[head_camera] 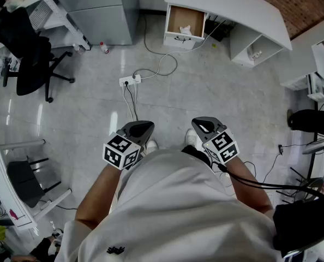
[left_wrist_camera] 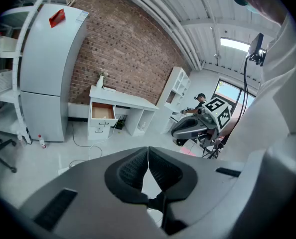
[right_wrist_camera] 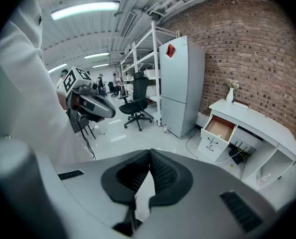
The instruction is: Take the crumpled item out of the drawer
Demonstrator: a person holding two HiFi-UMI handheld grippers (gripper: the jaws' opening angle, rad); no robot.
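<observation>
Left gripper is pressed together with nothing between its jaws, and the right gripper is the same, pads meeting on air. Both are held at the waist, side by side, pointing toward 12 o'clock.

The item, a small pale crumpled wad, lies in the open drawer well away at 12 o'clock. It sits near the drawer's front wall, below the left end of the white worktop. Only floor lies between, so the step in hand is most likely the approach.

How to do it well:
- Walk straight toward 12 o'clock, but keep a little to the 1 o'clock side. A power strip sits at 11 o'clock, and a white cable loops from it toward the drawer — a likely snag for a foot.
- Choose one gripper, probably the right since it lines up better with the drawer, and spread its jaws before it reaches the drawer.
- Come in from above, as the drawer looks pulled out far enough to leave the item uncovered.
- Set the jaws astride the wad and close gently. Crumpled stuff should squash and hold, but a pinch on one loose edge could slip.
- Lift straight up until clear of the front wall, then draw back.
- Keep the other gripper outside the drawer.
</observation>
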